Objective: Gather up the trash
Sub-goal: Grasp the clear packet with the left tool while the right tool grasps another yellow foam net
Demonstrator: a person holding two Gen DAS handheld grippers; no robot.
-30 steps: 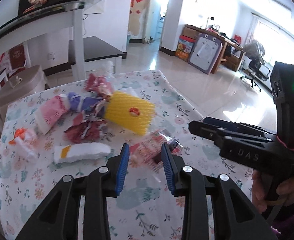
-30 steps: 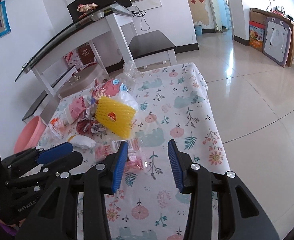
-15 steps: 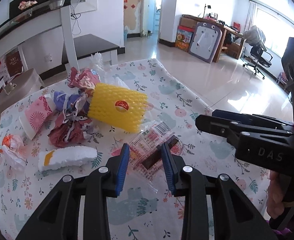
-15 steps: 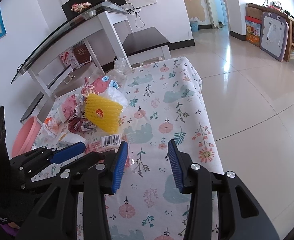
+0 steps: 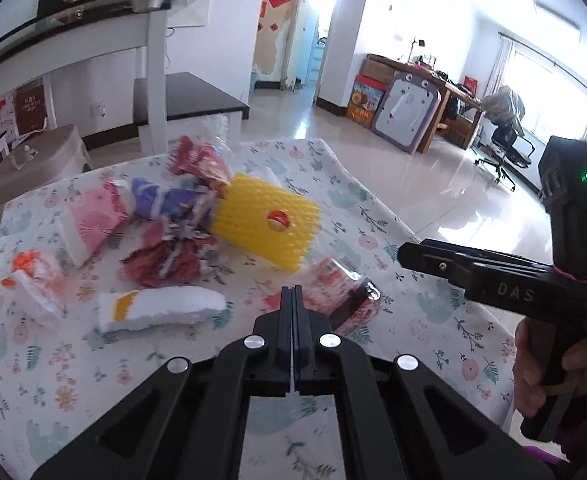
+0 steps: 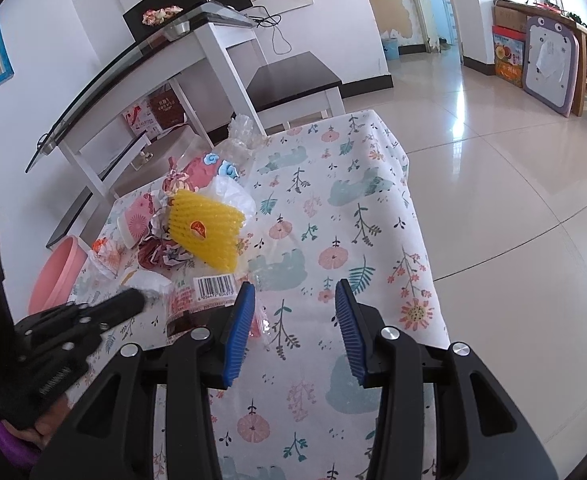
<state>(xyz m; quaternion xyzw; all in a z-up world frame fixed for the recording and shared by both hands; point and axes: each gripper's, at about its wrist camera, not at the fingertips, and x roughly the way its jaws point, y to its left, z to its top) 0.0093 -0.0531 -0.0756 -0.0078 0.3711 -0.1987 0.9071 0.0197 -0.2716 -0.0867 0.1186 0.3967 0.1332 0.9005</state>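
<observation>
Trash lies in a heap on the floral tablecloth (image 5: pixel 373 208): a yellow foam net (image 5: pixel 267 226), a white foam piece (image 5: pixel 161 308), a pink packet (image 5: pixel 93 224), dark red crumpled paper (image 5: pixel 161 260) and a clear red snack wrapper (image 5: pixel 345 296) with a barcode (image 6: pixel 213 286). My left gripper (image 5: pixel 293 290) has its jaws shut, pinching the near edge of that wrapper, which bulges up on both sides of the tips. My right gripper (image 6: pixel 293 304) hangs open over bare cloth to the right of the heap, with nothing between its blue pads (image 6: pixel 237 332).
A pink basin (image 6: pixel 53 276) sits off the table's left side. A white desk (image 6: pixel 213 40) and a dark bench (image 6: pixel 293 80) stand behind the table. The cloth drops over the right edge (image 6: pixel 421 216) to a tiled floor. A hand (image 5: pixel 549 364) holds the right gripper.
The left gripper's jaws have gone from wide apart to shut on the wrapper that lay between them, and the wrapper has bunched up. The right gripper has barely moved.
</observation>
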